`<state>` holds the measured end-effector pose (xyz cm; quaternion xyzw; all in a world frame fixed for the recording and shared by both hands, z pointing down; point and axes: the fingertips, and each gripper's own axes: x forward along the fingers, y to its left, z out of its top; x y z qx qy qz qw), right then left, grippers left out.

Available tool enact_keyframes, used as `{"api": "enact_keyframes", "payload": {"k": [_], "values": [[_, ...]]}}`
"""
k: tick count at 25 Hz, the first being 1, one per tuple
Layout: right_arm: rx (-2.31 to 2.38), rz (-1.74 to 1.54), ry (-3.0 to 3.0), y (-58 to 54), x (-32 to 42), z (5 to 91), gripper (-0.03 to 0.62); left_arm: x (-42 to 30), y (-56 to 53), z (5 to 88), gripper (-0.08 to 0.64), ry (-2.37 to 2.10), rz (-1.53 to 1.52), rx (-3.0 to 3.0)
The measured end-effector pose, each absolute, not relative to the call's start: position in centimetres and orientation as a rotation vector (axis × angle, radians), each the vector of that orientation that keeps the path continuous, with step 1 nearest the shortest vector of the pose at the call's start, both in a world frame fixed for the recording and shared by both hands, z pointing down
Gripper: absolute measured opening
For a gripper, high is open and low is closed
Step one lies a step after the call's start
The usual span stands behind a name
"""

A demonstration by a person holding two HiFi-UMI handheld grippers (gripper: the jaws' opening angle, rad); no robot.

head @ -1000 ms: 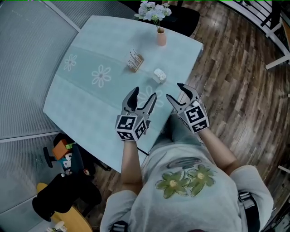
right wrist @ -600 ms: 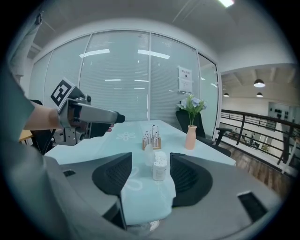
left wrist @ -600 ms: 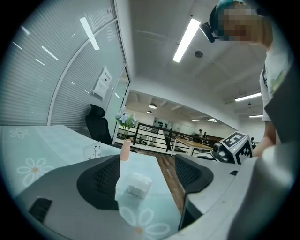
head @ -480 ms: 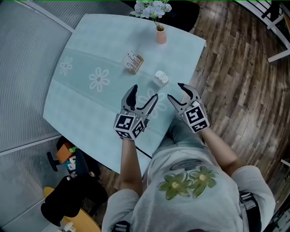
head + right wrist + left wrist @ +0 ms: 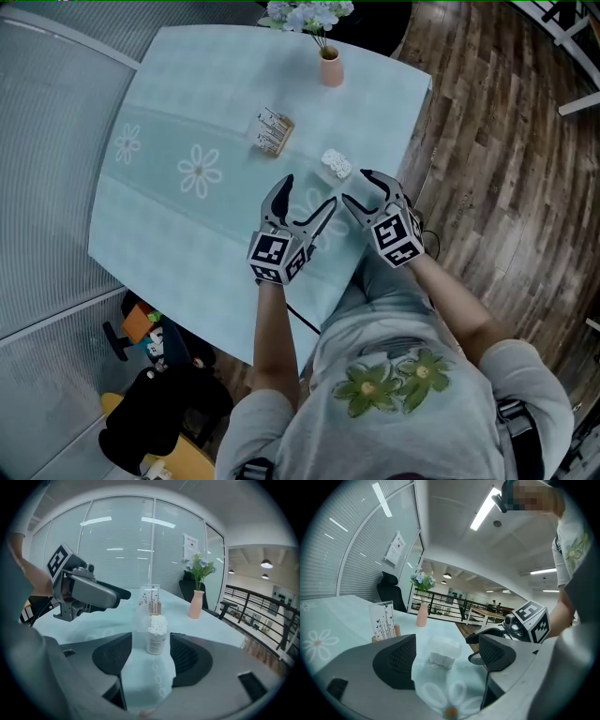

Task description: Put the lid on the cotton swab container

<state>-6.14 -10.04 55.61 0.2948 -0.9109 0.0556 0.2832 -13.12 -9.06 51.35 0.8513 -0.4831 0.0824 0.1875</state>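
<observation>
**A:** A glass-walled office, and a pale blue counter (image 5: 187, 112) printed with daisies. Where does the cotton swab container (image 5: 156, 637) stand?

**B:** Near the counter's right edge, upright, with its top open and the swabs showing. It lies straight ahead of the right gripper (image 5: 358, 187). It is framed in the gap between that gripper's jaws but sits beyond their tips, touching neither.

**A:** And the lid?

**B:** In the right gripper view a clear shape (image 5: 140, 616) stands just beside the container on its left. It may be the lid, but it is too faint to be sure.

**A:** Which hand is nearer?

**B:** The right, just beside the container. The left gripper (image 5: 309, 192) sits a little farther off and faces it from the other side.

**A:** The jaws?

**B:** Both pairs are spread and hold nothing. The left's have just been opening and stand wide.
</observation>
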Motion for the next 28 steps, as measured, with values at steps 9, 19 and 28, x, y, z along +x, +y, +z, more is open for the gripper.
{"api": "enact_keyframes", "payload": {"k": [9, 19, 28], "values": [[0.753, 0.122, -2.407, -11.4, -6.7, 58.5, 0.262, -12.2, -10.6, 53.9, 0.417, -1.329, 0.266, 2.403], [0.703, 0.063, -2.395, -12.2, -7.4, 60.2, 0.262, -11.3, -11.9, 55.2, 0.415, -1.317, 0.278, 2.413], [0.69, 0.017, -2.377, -12.6, -7.7, 60.7, 0.232, -10.8, -12.2, 55.3, 0.337, -1.306, 0.304, 2.461]]}}
